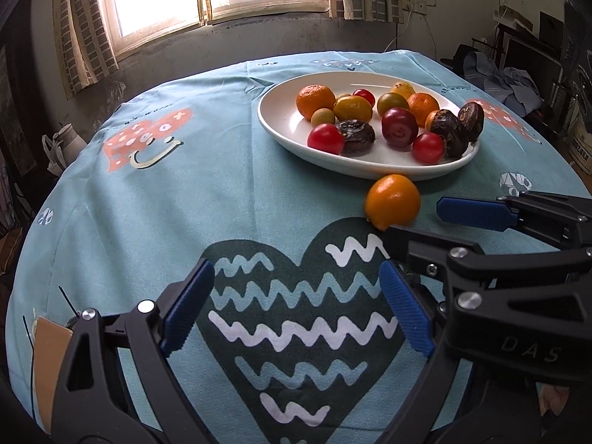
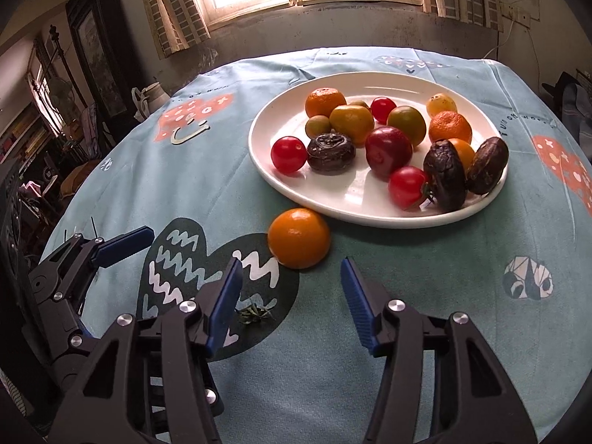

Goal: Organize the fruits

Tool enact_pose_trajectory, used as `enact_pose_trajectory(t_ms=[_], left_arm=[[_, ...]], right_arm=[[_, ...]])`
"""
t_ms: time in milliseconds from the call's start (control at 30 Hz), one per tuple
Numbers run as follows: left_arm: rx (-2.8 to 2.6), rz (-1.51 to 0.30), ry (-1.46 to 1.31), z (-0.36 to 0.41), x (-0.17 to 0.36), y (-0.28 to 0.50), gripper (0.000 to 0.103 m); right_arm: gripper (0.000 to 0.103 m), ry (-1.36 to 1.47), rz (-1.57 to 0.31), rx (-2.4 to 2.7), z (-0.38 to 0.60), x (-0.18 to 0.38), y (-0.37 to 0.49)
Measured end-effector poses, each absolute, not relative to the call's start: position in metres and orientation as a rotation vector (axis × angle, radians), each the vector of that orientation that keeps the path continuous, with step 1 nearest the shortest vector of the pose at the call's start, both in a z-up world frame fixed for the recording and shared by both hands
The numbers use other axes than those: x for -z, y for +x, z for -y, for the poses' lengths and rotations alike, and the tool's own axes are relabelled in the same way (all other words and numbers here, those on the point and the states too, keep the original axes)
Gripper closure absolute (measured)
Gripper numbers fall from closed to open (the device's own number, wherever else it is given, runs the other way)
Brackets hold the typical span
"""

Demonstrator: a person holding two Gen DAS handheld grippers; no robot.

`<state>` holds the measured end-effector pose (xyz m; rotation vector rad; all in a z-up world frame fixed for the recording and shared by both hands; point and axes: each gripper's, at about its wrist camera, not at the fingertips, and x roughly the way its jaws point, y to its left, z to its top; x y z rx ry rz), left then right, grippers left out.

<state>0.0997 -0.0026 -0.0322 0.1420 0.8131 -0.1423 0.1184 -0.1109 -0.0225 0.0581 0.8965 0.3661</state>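
A white plate (image 1: 281, 125) (image 2: 266, 162) holds several fruits: oranges, red tomatoes, a plum (image 2: 388, 151), dark wrinkled fruits and yellow-green ones. One orange (image 1: 393, 201) (image 2: 299, 238) lies on the cloth just in front of the plate. My right gripper (image 2: 292, 272) is open and empty, its fingertips just short of this orange; it also shows in the left wrist view (image 1: 418, 222), coming in from the right. My left gripper (image 1: 296, 277) is open and empty over the dark heart print, and shows at the left of the right wrist view (image 2: 122, 246).
The round table wears a light blue cloth (image 1: 166, 222) with heart prints. A small green leaf scrap (image 2: 255, 312) lies on it. A white jug (image 2: 153, 94) and clutter stand beyond the table's far left edge, under the window.
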Motion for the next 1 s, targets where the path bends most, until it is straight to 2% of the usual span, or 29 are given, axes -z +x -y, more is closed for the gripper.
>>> enact_pose_trajectory(t_ms=[333, 567, 767, 1000], left_arm=[[0.186, -0.820, 0.184, 0.019, 0.036, 0.102, 0.011], [0.178, -0.834, 0.170, 0.016, 0.037, 0.105, 0.011], [0.187, -0.829, 0.176, 0.019, 0.036, 0.104, 0.011], [0.195, -0.809, 0.211, 0.033, 0.034, 0.102, 0.011]], right_arm=[[0.054, 0.255, -0.984, -0.408, 0.119, 0.033, 0.138], [0.054, 0.344, -0.990, -0.405, 0.124, 0.036, 0.147], [0.063, 0.450, -1.002, -0.430, 0.140, 0.040, 0.151], [0.064, 0.529, -1.004, -0.486, 0.154, 0.035, 0.145]])
